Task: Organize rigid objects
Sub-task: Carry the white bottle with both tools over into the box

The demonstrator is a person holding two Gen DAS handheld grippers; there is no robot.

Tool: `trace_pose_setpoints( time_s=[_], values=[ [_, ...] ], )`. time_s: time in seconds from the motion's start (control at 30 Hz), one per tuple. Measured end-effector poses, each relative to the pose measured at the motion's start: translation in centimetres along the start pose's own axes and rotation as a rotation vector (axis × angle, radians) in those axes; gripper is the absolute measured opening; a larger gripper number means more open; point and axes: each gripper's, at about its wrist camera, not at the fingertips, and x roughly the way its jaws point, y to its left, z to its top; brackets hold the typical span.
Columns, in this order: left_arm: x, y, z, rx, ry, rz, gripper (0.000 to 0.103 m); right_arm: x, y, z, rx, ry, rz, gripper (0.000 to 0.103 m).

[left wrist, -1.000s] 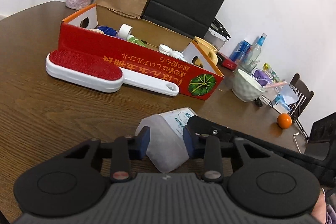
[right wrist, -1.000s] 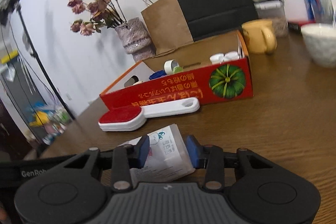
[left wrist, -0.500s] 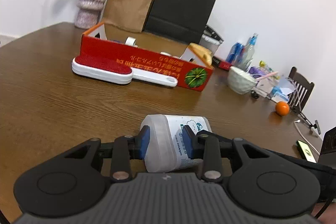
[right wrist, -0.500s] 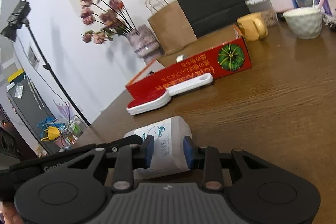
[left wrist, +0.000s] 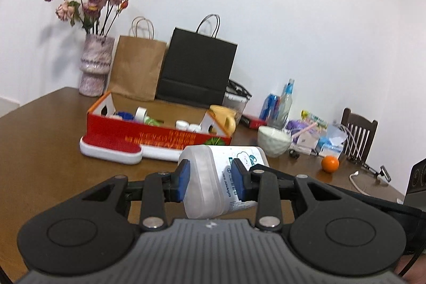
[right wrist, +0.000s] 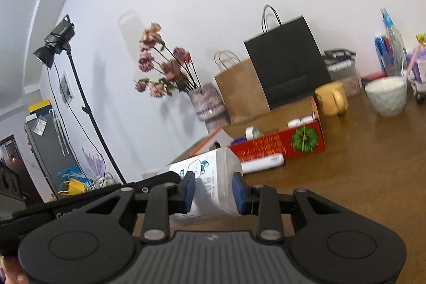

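Left wrist view: left tool [left wrist: 210, 180] clamps the white bottle [left wrist: 213, 177]; right tool [right wrist: 213, 190] grips its other end, seemingly lifted off the surface [left wrist: 48, 177]. Red box [left wrist: 157, 135] lies well ahead.

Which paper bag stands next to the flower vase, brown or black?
The brown paper bag. It stands right beside the flower vase; the black paper bag is on the brown bag's far side.

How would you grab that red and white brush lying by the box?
Take the lint brush by its long white handle, coming from above. It lies flat on the table against the red box, so only its top and near side are free.
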Motion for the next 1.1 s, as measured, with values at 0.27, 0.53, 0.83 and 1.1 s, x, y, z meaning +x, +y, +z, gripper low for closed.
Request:
trace_pose_setpoints(
  time_s=[0.27,0.53,0.83,1.1],
  values=[
    [2.8,0.5,4.5,0.003,-0.08,-0.025,0.034,3.4,-0.4,5.4,-0.042,-0.059,0.016,0.03],
    [10.2,2.0,13.4,0.043,-0.129,-0.015,0.034,11.9,-2.4,14.9,-0.05,-0.056,0.061,0.028],
    [23.7,7.9,20.0,0.001,0.03,-0.061,0.034,24.5,-7.8,20.3,0.049,0.093,0.027,0.025],
    [36.4,13.8,17.5,-0.136,0.29,-0.04,0.034,36.1,-14.9,18.2,0.209,0.3,-0.077,0.025]
  ],
)
